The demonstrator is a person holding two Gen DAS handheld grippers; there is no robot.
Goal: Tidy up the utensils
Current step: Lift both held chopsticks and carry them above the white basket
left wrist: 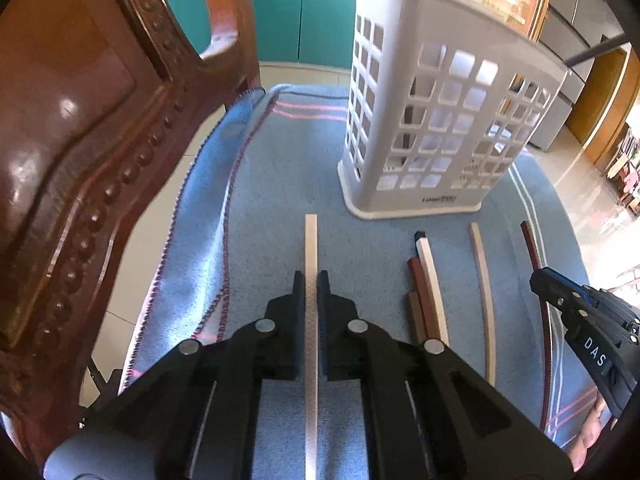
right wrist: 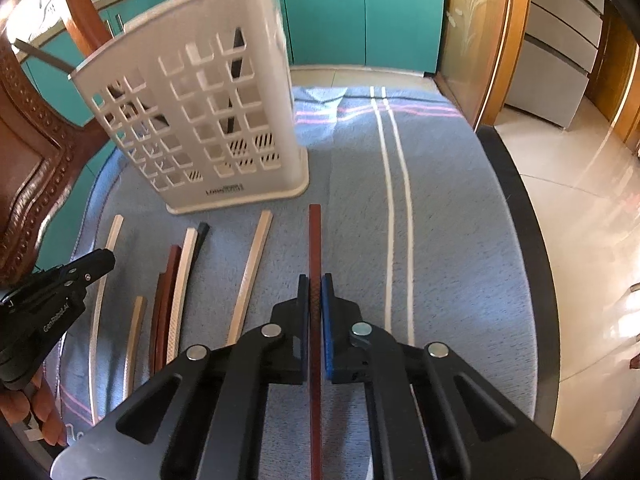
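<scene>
Left wrist: chair (left wrist: 92, 152) beside basket (left wrist: 448, 120)

White lattice holder (left wrist: 440, 120) stands on a blue towel (right wrist: 440, 220) striped white and pink. Chopsticks: cream one (left wrist: 311, 240), reddish-brown one (right wrist: 315, 240). Cabinets (right wrist: 360, 12) are teal.

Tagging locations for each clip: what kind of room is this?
Likely a home kitchen or dining area: teal cabinets along the wall, a carved wooden chair, and a white utensil holder on a blue cloth.
</scene>
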